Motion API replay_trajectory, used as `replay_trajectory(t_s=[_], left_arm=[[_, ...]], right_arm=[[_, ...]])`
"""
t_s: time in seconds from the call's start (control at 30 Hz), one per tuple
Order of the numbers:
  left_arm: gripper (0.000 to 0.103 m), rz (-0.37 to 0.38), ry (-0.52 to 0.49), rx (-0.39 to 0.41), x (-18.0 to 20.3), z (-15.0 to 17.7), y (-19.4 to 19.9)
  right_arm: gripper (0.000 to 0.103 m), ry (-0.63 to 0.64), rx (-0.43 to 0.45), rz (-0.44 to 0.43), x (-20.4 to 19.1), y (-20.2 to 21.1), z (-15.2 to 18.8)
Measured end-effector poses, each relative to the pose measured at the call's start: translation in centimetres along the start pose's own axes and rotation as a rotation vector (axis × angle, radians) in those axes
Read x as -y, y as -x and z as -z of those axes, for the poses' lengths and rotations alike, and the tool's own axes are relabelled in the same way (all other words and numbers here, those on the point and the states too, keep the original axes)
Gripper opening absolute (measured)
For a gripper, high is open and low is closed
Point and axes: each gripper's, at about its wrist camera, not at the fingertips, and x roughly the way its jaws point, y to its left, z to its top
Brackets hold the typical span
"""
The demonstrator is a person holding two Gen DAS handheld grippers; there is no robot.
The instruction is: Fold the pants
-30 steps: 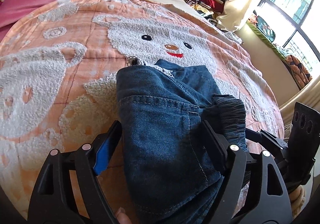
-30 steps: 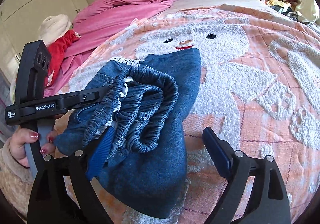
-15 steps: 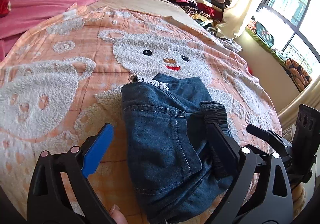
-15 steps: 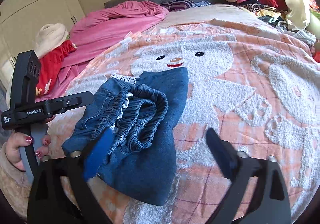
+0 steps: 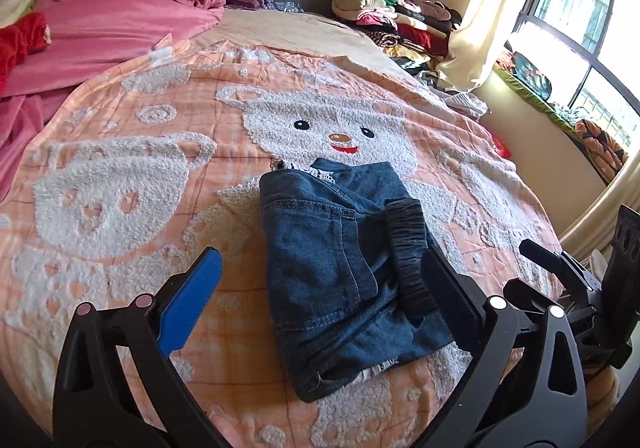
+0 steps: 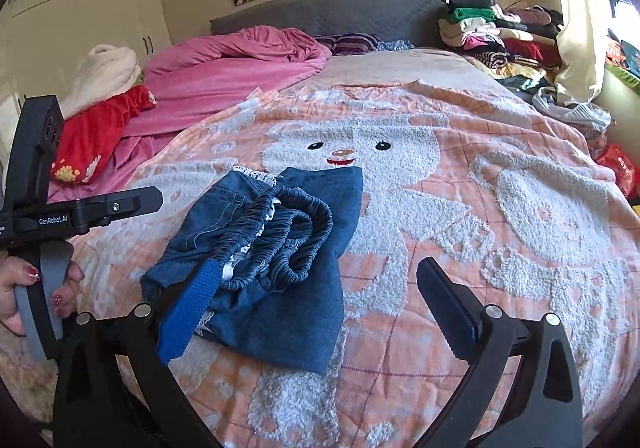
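Small blue denim pants (image 5: 320, 232) (image 6: 280, 244) lie folded into a compact bundle on the peach bear blanket (image 5: 120, 188) (image 6: 520, 208), elastic waistband on top. My left gripper (image 5: 320, 260) hovers above and short of the bundle, its jaws opening wide with nothing touching the pads. Over the bundle's right edge, my right gripper (image 6: 320, 268) is open and holds nothing. In the right wrist view, the left gripper's body (image 6: 80, 212) and the hand (image 6: 20, 288) that holds it appear at the left. The right gripper's body (image 5: 580, 288) appears at the far right in the left wrist view.
A pink duvet (image 5: 120, 20) (image 6: 240, 64) and a red garment (image 6: 96, 128) lie at the bed's far left. Stacked folded clothes (image 5: 380, 8) (image 6: 488, 32) sit at the far right by the grey headboard (image 6: 328, 12). A curtain and window (image 5: 580, 8) are to the right.
Both grippers have pulled back and risen from the pants while their jaws widened. The pants stay folded on the blanket, now farther away and free of both pairs of pads.
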Motion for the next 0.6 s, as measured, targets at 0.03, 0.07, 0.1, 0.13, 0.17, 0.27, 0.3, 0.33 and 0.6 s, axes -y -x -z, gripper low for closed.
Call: replay_trajectory(t_s=[0.03,0.07,0.1,0.13,0.17,0.27,0.3,0.33,0.6], left_arm=[[0.093,-0.004,0.002,0.004,0.1,0.4,0.4],[0.093,-0.004,0.004,0.008,0.3,0.9,0.9],[0.093,-0.002,0.003,0.01,0.5,1.4,1.2],[0.093,-0.006,0.0,0.014,0.7,2.1,1.7],[0.093,-0.013,-0.006,0.015,0.9,2.6,2.0],[0.093,-0.05,-0.022,0.022,1.3,4.3,2.9],[0.093,-0.058,-0.021,0.023,1.4,4.9,3.1],[0.093,-0.063,-0.016,0.025,1.5,5.5,3.3],[0.093,-0.083,-0.019,0.007,2.0,8.9,4.3]], right_arm=[[0.099,0.004,0.005,0.009,-0.2,0.3,0.2],[0.099,0.007,0.009,0.018,-0.4,0.7,0.4],[0.099,0.015,0.007,0.026,-0.6,1.0,0.7],[0.099,0.023,0.007,0.034,-0.8,1.2,1.0],[0.099,0.03,0.009,0.043,-1.0,1.5,1.4],[0.099,0.048,0.003,0.064,-1.5,2.1,2.5],[0.099,0.046,-0.003,0.066,-1.6,2.3,3.0],[0.099,0.045,-0.005,0.067,-1.8,2.4,3.5],[0.099,0.033,-0.023,0.104,-2.3,3.0,6.0]])
